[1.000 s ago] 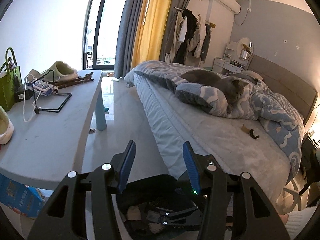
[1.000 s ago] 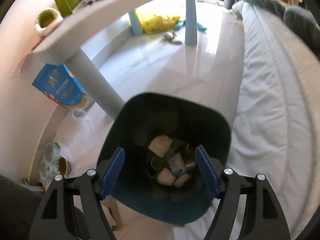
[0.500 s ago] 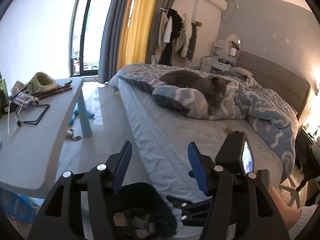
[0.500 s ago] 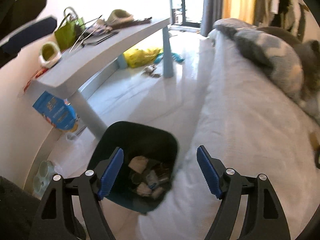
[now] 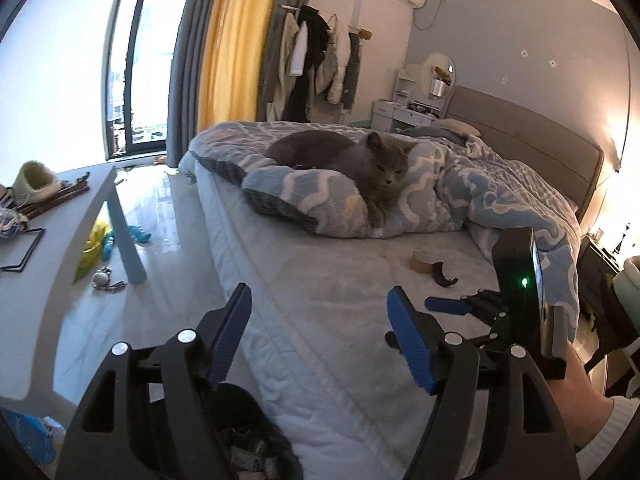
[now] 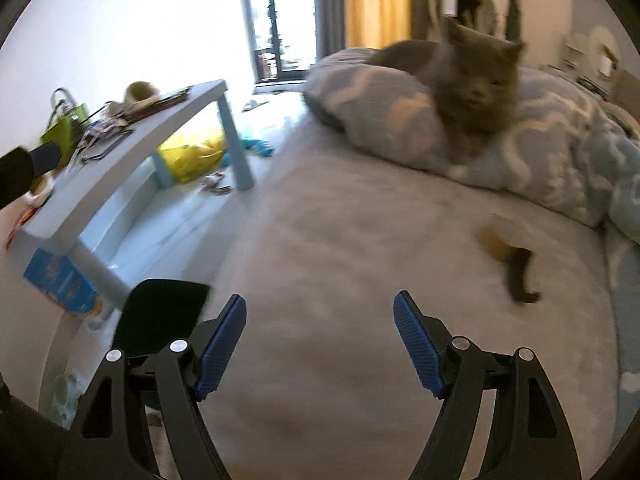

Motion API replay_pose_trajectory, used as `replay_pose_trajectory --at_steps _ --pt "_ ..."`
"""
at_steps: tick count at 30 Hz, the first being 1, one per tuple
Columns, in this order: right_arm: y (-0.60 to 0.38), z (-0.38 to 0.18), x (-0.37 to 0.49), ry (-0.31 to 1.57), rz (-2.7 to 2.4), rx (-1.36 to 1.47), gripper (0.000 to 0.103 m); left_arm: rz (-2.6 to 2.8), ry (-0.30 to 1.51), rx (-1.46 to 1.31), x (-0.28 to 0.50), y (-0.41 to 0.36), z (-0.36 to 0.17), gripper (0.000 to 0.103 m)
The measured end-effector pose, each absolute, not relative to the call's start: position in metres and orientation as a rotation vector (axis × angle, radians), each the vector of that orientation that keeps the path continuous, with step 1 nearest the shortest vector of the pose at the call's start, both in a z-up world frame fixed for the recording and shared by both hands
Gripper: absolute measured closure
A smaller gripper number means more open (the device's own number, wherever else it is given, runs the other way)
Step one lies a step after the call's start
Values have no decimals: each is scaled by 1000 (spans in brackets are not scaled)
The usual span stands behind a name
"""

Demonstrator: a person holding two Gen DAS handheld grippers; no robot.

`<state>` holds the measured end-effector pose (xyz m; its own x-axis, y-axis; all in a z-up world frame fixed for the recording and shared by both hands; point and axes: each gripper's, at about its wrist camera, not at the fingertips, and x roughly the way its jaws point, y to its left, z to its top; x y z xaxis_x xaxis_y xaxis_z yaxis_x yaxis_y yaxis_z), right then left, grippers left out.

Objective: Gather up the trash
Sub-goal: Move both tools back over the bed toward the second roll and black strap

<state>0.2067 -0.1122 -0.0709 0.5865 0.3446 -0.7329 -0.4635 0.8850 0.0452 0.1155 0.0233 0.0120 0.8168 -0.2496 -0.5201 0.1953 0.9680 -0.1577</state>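
A brown tape roll and a black curved piece lie on the grey bed sheet; they also show blurred in the right wrist view, the roll and the black piece. The dark trash bin with paper scraps stands on the floor beside the bed, also low in the left wrist view. My left gripper is open and empty above the bed edge. My right gripper is open and empty over the sheet, seen in the left wrist view close to the tape roll.
A grey cat lies on the blue patterned duvet. A light blue table with a bag, wires and a slipper stands left of the bed. A yellow bag and small toys lie on the floor under it.
Both grippers have swung up and right from above the trash bin toward the bed. The right gripper now reaches over the sheet near the tape roll.
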Motion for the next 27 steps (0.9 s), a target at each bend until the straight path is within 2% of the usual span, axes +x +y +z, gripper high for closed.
replay_pose_trajectory --at_steps 20,27 --pt "-213 -78 285 807 263 -104 26 -311 630 -72 201 -25 -17 24" --pt "-229 -94 304 871 273 -48 43 -331 655 -66 224 -35 -25 22"
